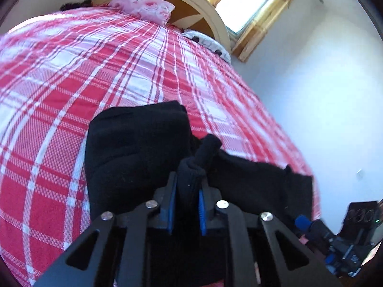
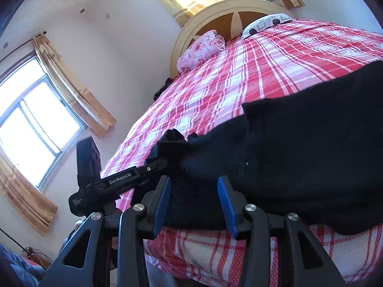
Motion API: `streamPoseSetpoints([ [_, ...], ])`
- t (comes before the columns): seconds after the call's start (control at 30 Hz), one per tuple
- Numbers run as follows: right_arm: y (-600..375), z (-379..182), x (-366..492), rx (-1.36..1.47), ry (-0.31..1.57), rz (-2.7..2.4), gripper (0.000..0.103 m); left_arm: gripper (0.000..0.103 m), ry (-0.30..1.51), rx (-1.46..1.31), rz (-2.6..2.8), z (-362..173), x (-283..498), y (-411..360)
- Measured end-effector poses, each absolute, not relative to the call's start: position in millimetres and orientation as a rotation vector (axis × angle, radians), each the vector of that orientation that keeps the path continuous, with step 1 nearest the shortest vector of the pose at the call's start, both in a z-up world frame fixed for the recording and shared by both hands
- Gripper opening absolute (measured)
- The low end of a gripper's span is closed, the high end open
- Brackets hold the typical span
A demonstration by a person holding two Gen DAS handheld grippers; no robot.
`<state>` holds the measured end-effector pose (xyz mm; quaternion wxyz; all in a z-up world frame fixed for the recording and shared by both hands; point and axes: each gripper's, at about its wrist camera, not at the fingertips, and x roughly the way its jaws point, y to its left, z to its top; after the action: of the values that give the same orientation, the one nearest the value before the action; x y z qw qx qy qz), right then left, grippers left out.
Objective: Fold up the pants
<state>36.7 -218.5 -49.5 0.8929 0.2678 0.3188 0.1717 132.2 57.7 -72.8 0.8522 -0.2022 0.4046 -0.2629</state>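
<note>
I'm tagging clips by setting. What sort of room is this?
Most likely a home bedroom: a bed with a red plaid bedspread, a pink pillow against a rounded headboard, and curtained windows.

pants (image 2: 311,143) cut off at right edge; bedspread (image 1: 36,55) blurred | left hand-held gripper (image 1: 188,186) fingertips hidden in cloth

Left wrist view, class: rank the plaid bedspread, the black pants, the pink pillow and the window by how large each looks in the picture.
1. plaid bedspread
2. black pants, though their nearness to the camera inflates them
3. and 4. pink pillow and window: these look alike, so no ranking.
</note>
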Motion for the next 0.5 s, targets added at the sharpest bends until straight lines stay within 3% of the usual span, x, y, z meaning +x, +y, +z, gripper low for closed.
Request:
streamPoseSetpoints([
  [0.27,-236,-42,34,0.59,0.637,0.315,0.044,0.014,0.706,-0.436,-0.623,-26,118,39],
  [0.5,-311,-30,-4,0.664,0.565,0.129,0.044,0.014,0.59,-0.363,-0.851,32,95,-38],
])
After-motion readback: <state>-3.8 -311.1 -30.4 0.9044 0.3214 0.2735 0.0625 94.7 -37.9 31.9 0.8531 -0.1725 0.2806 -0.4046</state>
